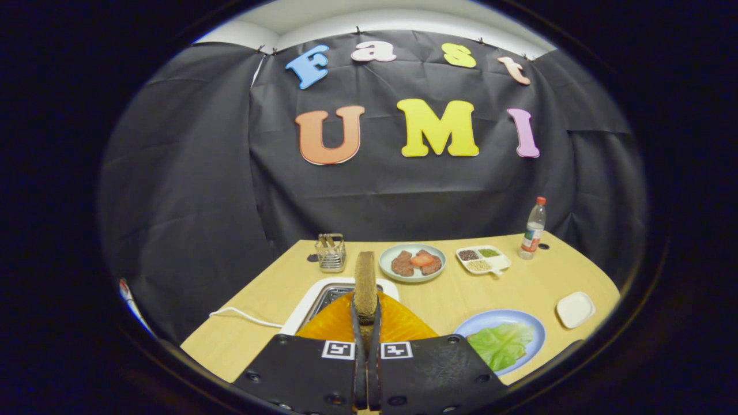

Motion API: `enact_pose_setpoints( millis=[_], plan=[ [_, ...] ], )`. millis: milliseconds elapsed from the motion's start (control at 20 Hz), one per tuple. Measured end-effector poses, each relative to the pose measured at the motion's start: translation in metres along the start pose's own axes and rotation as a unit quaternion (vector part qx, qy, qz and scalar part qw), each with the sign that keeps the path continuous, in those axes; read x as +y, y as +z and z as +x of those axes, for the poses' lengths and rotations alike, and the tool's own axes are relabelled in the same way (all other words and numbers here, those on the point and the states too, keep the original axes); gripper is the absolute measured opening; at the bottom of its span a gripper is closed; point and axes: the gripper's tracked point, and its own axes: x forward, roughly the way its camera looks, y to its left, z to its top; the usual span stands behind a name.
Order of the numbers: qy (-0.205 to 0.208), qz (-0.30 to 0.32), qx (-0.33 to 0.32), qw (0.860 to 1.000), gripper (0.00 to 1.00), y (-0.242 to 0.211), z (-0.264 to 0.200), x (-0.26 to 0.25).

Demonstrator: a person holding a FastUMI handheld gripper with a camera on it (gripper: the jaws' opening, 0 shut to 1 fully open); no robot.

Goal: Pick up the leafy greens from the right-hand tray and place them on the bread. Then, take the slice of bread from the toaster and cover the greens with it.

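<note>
My gripper (365, 316) is shut on a brown slice of bread (364, 279), which stands upright and edge-on between the fingers. The slice is lifted just above the white toaster (311, 300), whose open slot lies right behind and below it. Off to the right of the fingers a blue plate (527, 323) carries a leafy green (499, 344) lying flat; a thin brown edge of bread shows under the leaf at its right side. The gripper is apart from that plate.
Beyond the toaster stands a grey plate (385, 262) with meat pieces and a tomato slice, a small white compartment tray (501, 263) of seeds, a water bottle (533, 227) and a wire holder (330, 253). An empty white dish (575, 309) sits far right. The toaster's white cable (242, 314) runs left.
</note>
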Motion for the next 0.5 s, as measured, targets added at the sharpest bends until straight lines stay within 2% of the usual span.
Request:
enact_pose_setpoints(
  millis=[500],
  plan=[
    [0.017,0.025,-0.038,0.999,0.02,0.041,-0.04,-0.011]
  ],
)
